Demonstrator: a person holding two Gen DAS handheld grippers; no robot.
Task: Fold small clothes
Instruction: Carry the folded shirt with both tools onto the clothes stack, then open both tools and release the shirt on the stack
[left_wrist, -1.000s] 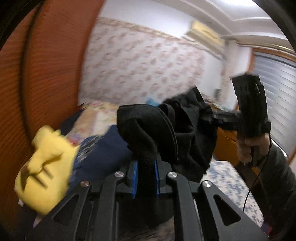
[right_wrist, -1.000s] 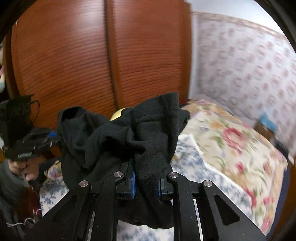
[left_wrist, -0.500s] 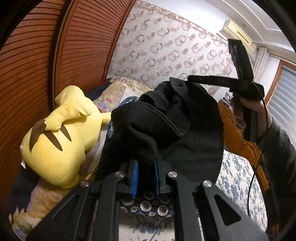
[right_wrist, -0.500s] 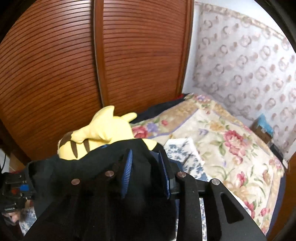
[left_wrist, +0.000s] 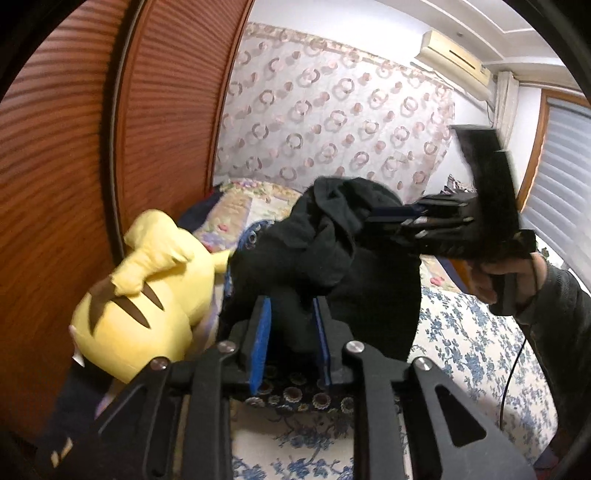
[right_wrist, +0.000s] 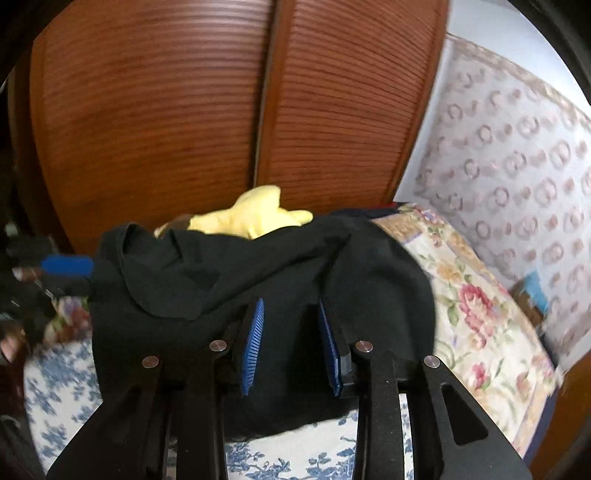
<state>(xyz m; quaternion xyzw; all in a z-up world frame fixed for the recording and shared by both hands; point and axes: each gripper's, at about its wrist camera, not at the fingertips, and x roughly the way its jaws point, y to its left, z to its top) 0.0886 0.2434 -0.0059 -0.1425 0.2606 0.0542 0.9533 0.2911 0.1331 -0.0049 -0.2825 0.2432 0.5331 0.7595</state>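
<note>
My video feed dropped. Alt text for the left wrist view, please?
The left gripper, jaws opening, has black garment between its blue pads; the right gripper holds its far side. Yellow plush toy lies left on the floral bed.

Yellow plush toy (left_wrist: 147, 295) beside wooden wardrobe doors (right_wrist: 184, 110).

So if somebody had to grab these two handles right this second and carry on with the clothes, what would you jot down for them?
Left gripper: its fingers are opening, with a bunch of the black garment between the blue pads.
Right gripper: black cloth lies between its blue pads too; whether they pinch it I cannot tell.
Where things are: the garment is spread between both grippers, low over the blue-flowered sheet on the bed. A yellow plush toy lies just behind it, by the wooden doors.
Done: garment brought down to the bed.
Left: no neat fold visible yet. Lay it flat, then fold.
</note>
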